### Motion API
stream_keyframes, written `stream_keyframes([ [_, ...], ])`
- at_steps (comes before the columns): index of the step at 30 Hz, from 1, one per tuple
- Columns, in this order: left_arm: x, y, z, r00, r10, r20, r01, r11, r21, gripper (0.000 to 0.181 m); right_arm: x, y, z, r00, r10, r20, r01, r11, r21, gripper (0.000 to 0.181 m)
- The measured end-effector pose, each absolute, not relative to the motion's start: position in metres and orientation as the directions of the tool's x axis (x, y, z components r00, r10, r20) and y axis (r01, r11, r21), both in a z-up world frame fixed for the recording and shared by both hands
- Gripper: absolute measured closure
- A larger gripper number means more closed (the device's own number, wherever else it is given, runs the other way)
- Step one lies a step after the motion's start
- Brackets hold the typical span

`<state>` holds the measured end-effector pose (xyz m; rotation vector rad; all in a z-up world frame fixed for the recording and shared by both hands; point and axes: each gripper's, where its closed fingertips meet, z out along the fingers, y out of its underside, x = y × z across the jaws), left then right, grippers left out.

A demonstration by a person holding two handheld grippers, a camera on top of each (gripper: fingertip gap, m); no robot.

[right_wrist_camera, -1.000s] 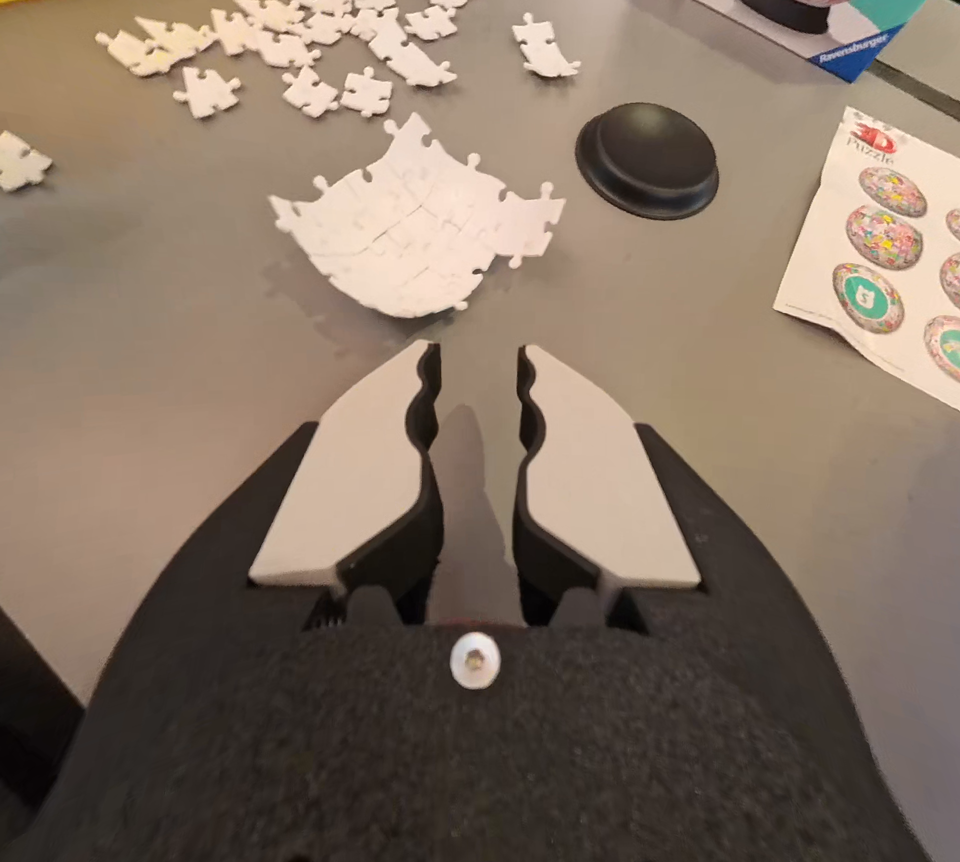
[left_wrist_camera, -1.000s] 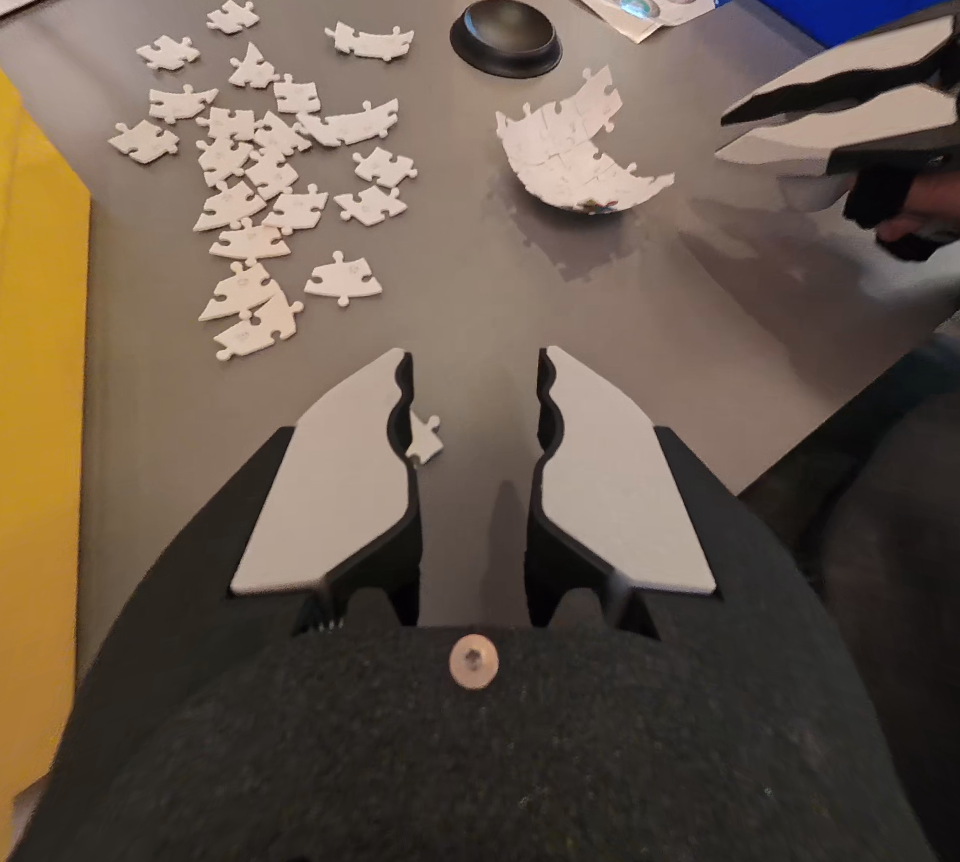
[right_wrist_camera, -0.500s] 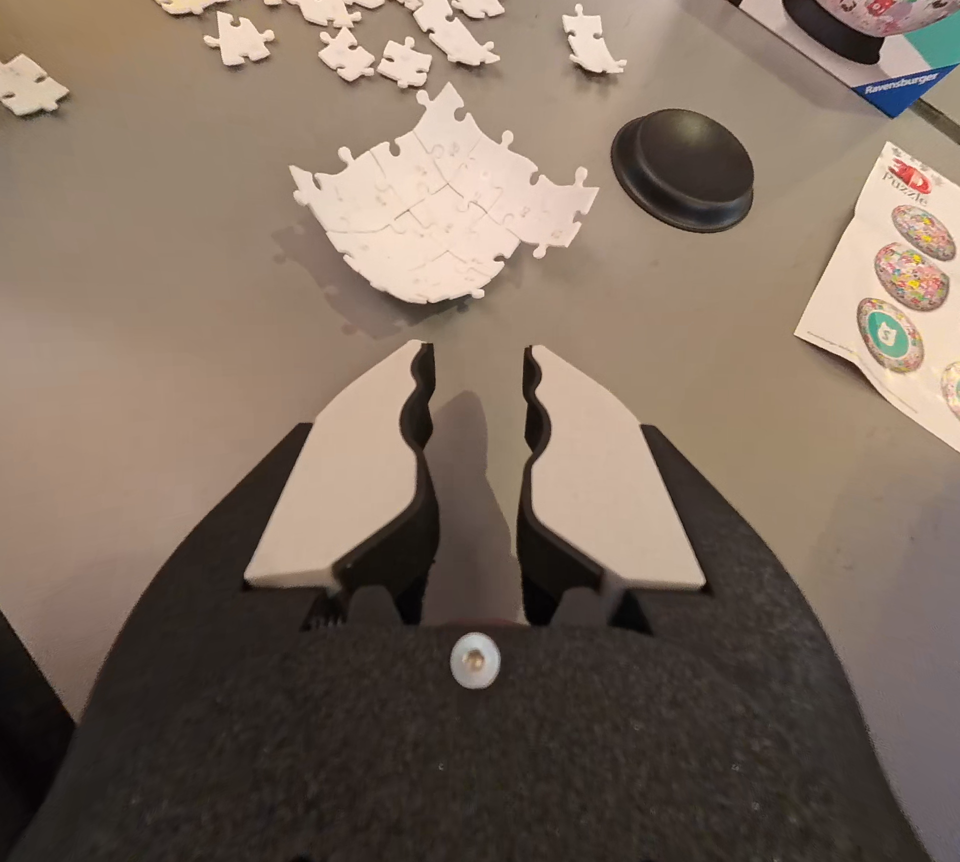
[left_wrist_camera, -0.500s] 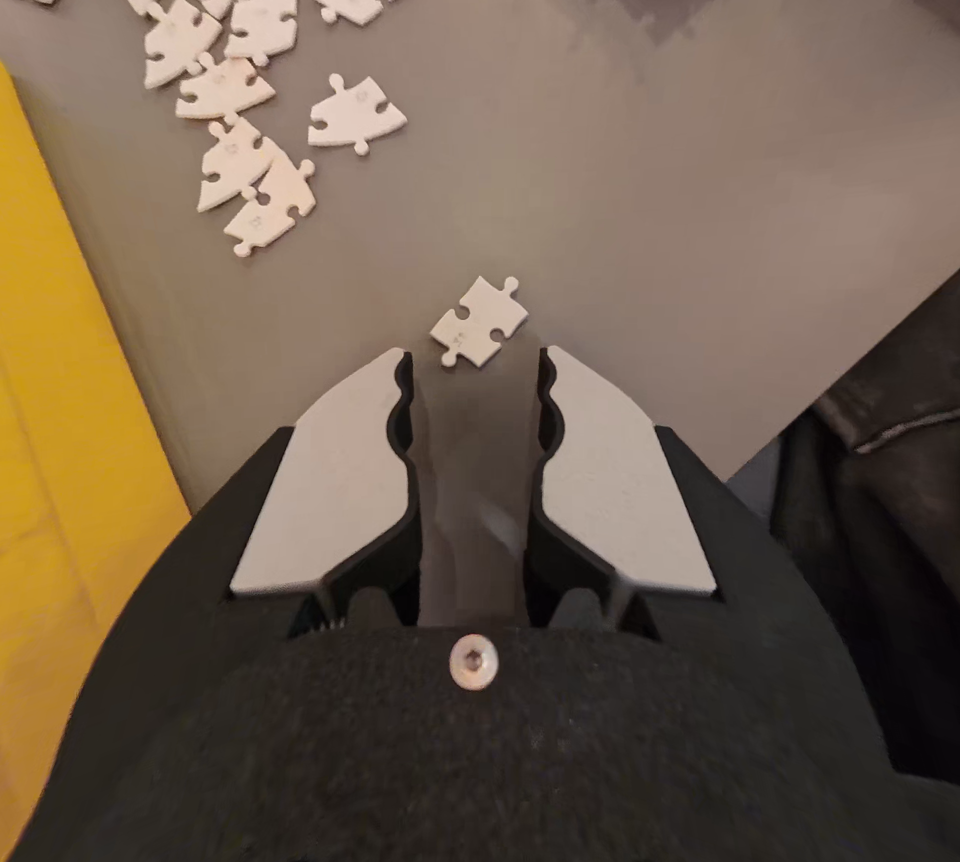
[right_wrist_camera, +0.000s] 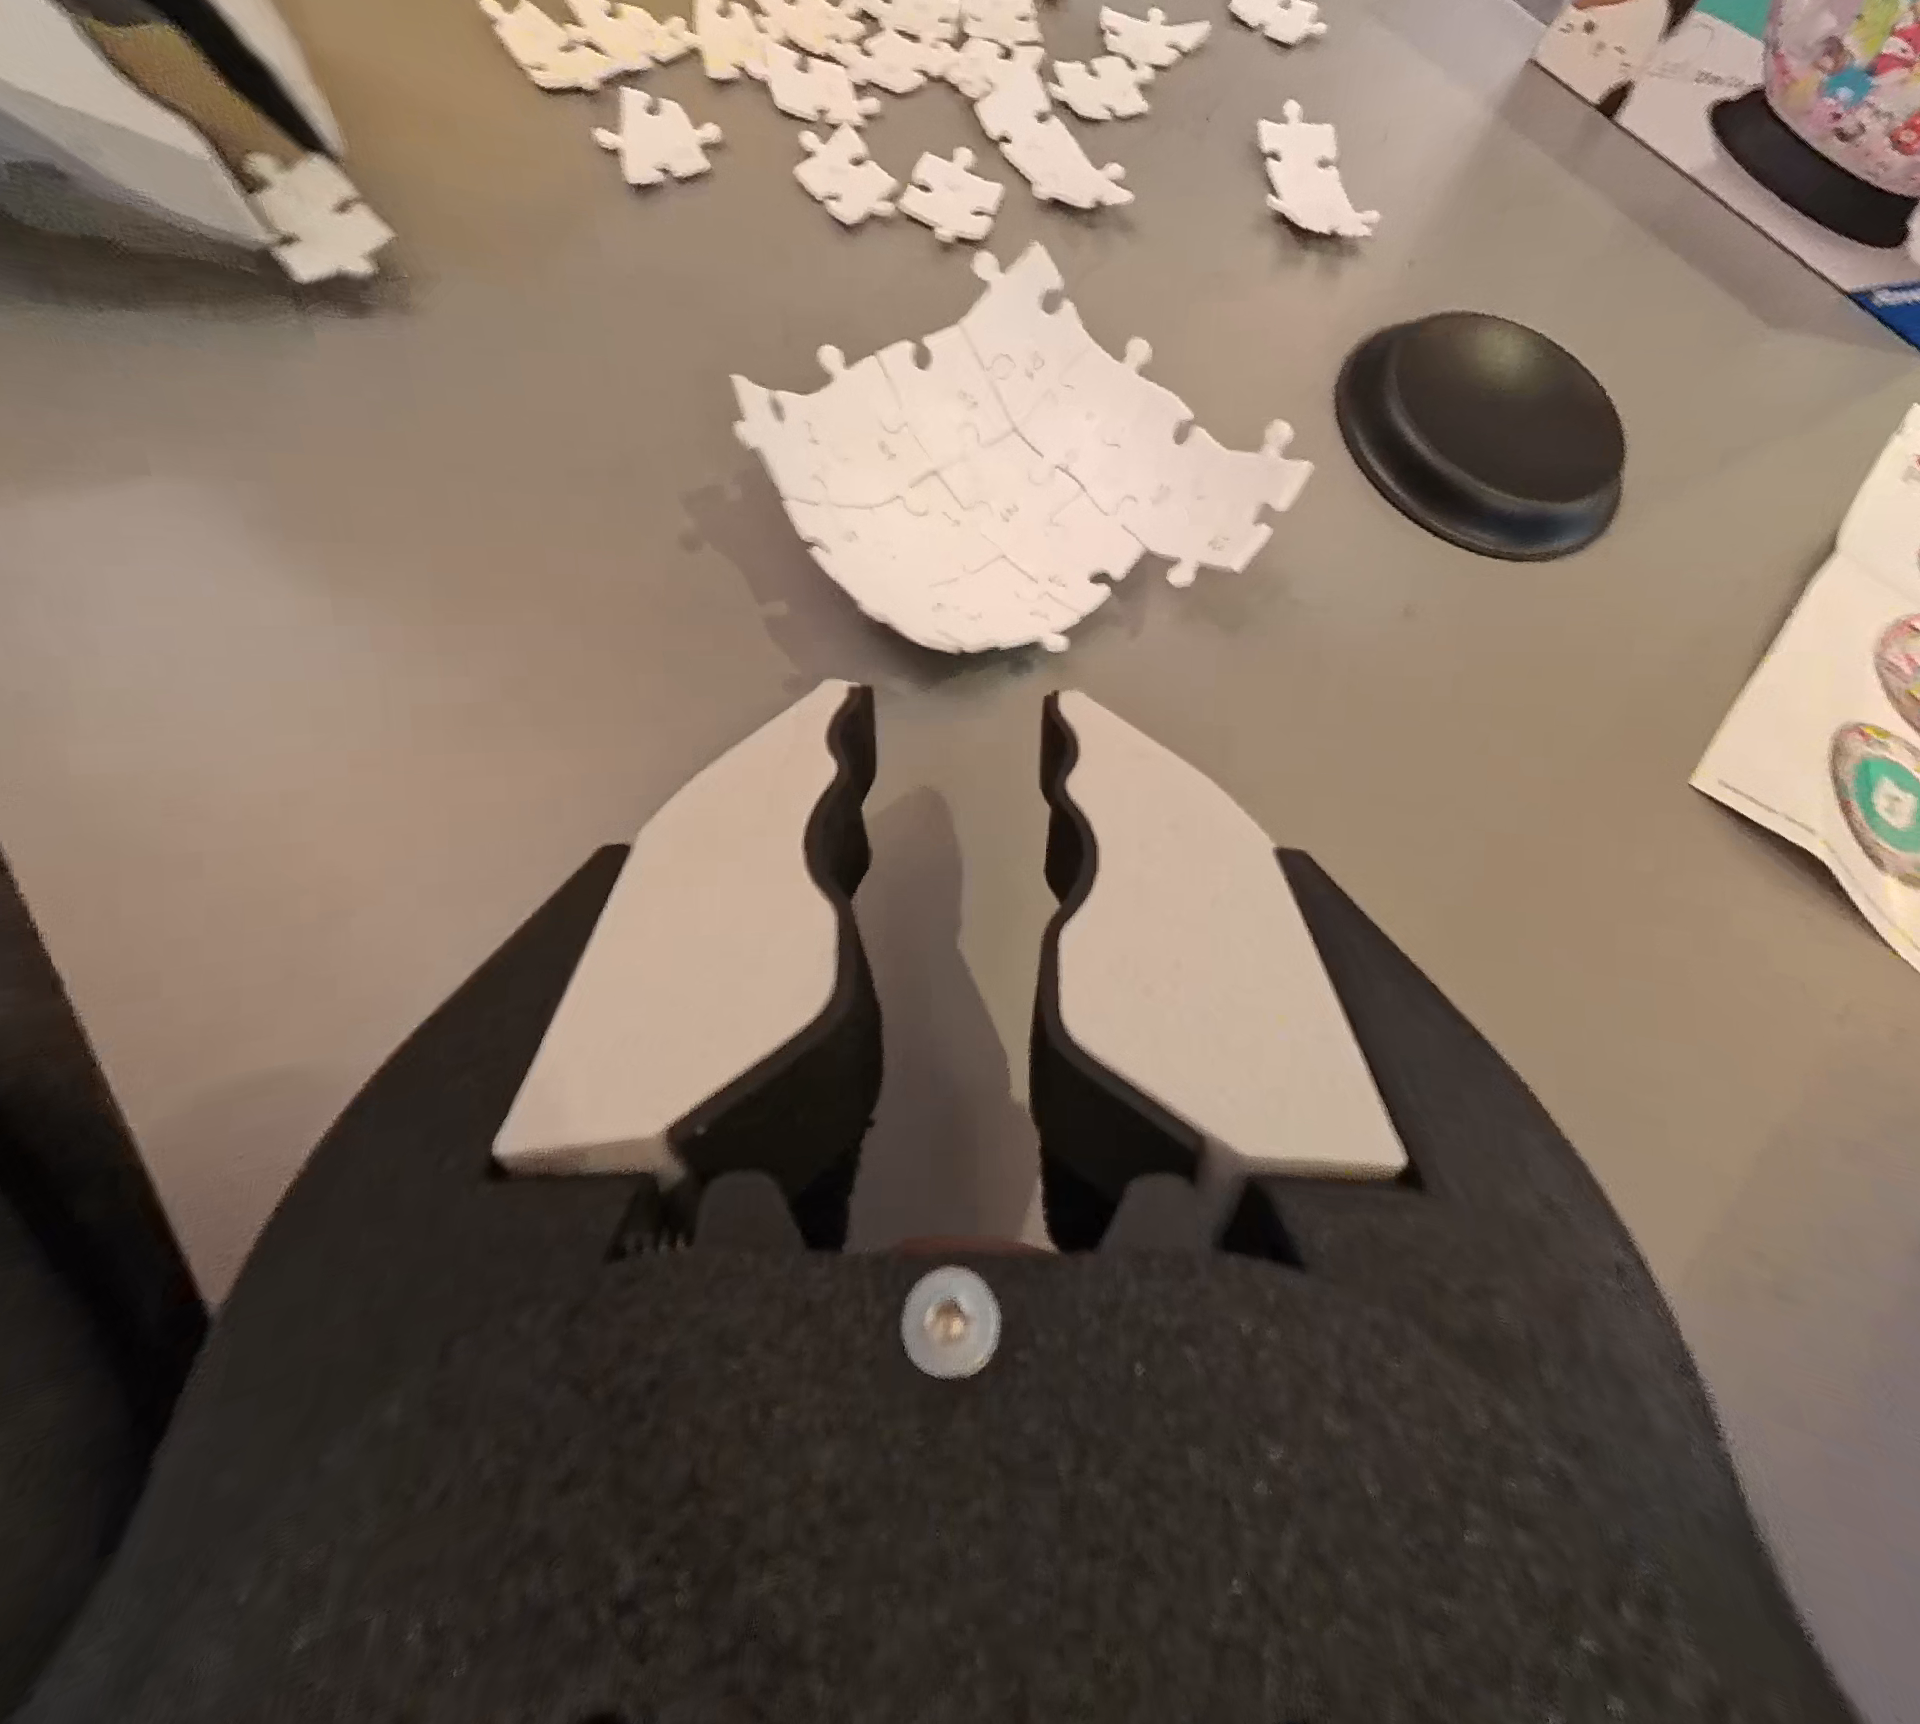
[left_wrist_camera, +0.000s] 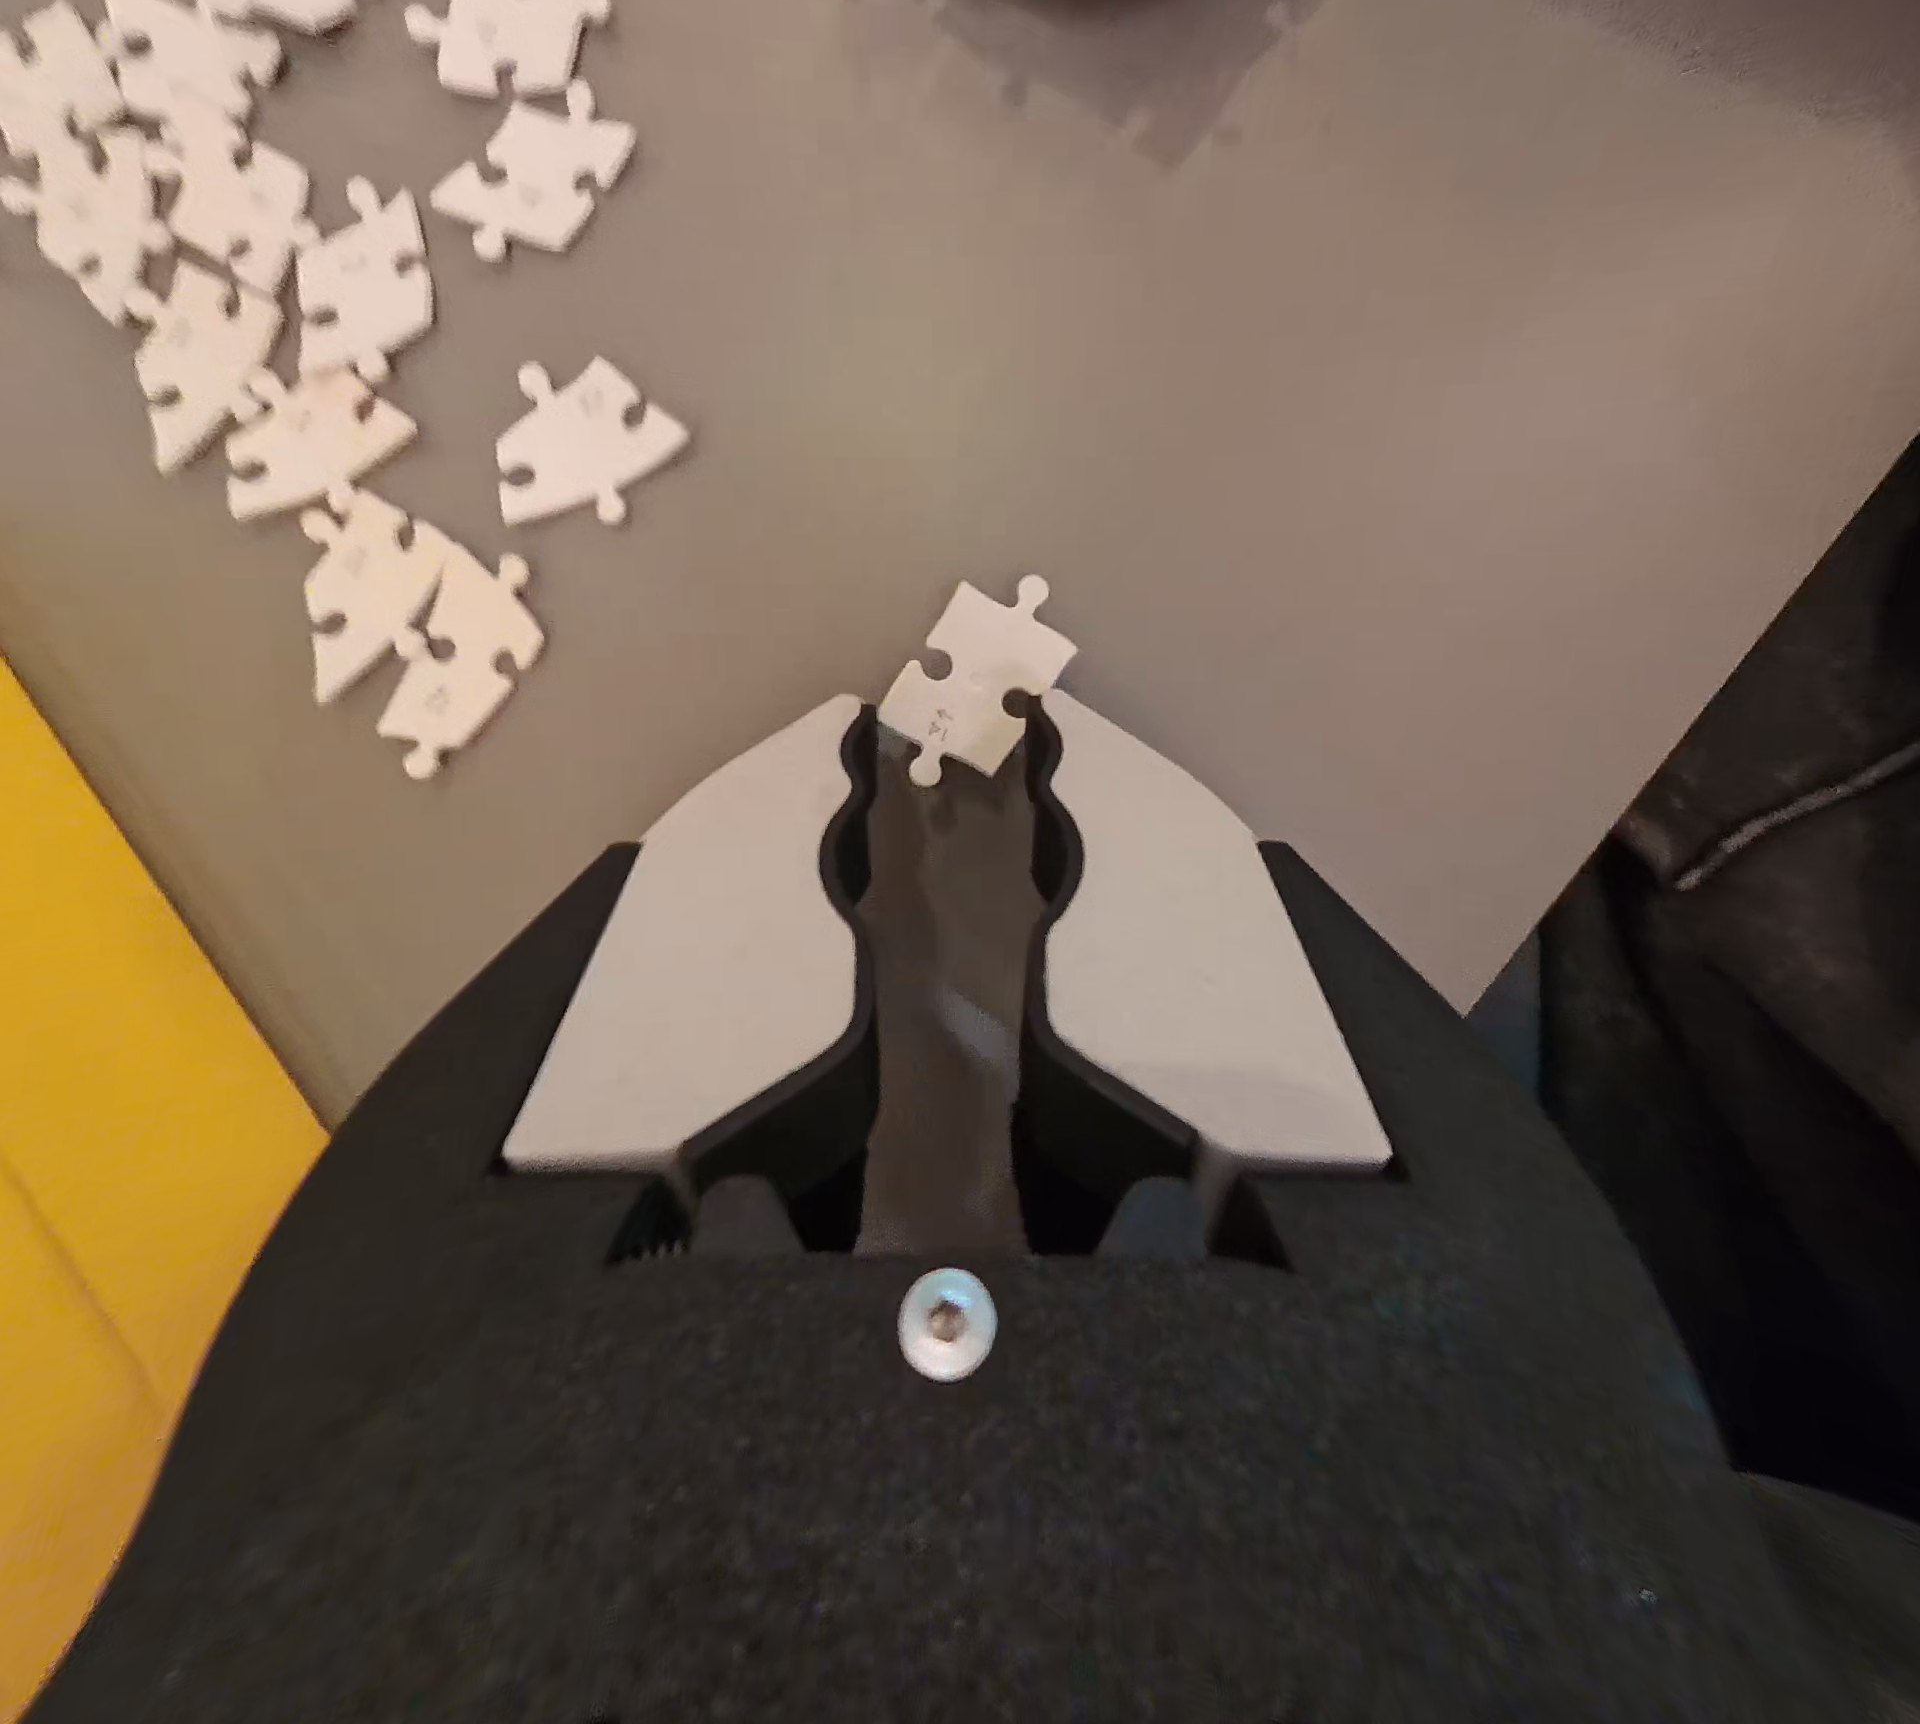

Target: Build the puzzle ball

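Note:
My left gripper (left_wrist_camera: 951,718) is shut on a single white puzzle piece (left_wrist_camera: 982,677), pinched between its tips near the table's front edge. The piece sticks out ahead of the fingers, tilted. The same gripper and piece (right_wrist_camera: 317,225) show at the far left of the right wrist view. The partly built curved shell (right_wrist_camera: 997,479) of white pieces lies on the grey table. My right gripper (right_wrist_camera: 958,708) is open and empty, just short of the shell. Several loose white pieces (left_wrist_camera: 260,220) lie scattered to the left, and they also show in the right wrist view (right_wrist_camera: 883,43) beyond the shell.
A black round stand (right_wrist_camera: 1481,438) sits right of the shell. The puzzle box (right_wrist_camera: 1714,12) stands at the back right and a printed leaflet (right_wrist_camera: 1849,739) lies at the right. A yellow box (left_wrist_camera: 104,1051) borders the table's left side. The table edge (left_wrist_camera: 1662,687) and dark clothing (left_wrist_camera: 1766,947) are at the right. My hands' fingertips stand some 20 cm from each other. It is some 8 cm from my right tips to the partly built curved shell (right_wrist_camera: 997,479).
My left gripper has moved forward over the single piece and its jaws have narrowed onto it. My right gripper stays open before the shell; the left gripper has come into its view.

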<state>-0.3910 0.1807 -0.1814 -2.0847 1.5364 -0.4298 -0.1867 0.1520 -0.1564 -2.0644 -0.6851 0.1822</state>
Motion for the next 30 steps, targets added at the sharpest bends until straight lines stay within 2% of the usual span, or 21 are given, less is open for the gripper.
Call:
stream_keyframes([
  [1, -0.386, 0.181, -0.177, 0.296, -0.953, -0.061, -0.791, -0.209, -0.575, 0.155, -0.190, 0.151, -0.155, 0.826, 0.547, 0.136, 0.405, -0.409, -0.818, 0.151],
  [4, -0.365, 0.181, -0.158, 0.268, -0.959, -0.093, -0.777, -0.158, -0.610, 0.155, -0.200, 0.146, -0.152, 0.793, 0.594, 0.136, 0.423, -0.376, -0.824, 0.150],
  [10, -0.289, 0.172, -0.123, 0.262, -0.963, -0.058, -0.639, -0.128, -0.759, 0.155, -0.219, 0.136, -0.137, 0.727, 0.678, 0.105, 0.391, -0.284, -0.876, 0.150],
  [16, -0.238, 0.166, -0.122, 0.242, -0.968, -0.073, -0.604, -0.092, -0.792, 0.155, -0.200, 0.141, -0.129, 0.756, 0.654, 0.020, 0.297, -0.315, -0.901, 0.154],
  [24, -0.219, 0.158, -0.124, 0.213, -0.971, -0.112, -0.595, -0.038, -0.803, 0.155, -0.189, 0.142, -0.116, 0.695, 0.645, -0.318, 0.016, -0.456, -0.890, 0.158],
  [30, -0.218, 0.156, -0.120, 0.210, -0.970, -0.122, -0.577, -0.022, -0.816, 0.155, -0.197, 0.140, -0.125, 0.680, 0.663, -0.313, 0.066, -0.481, -0.874, 0.163],
])
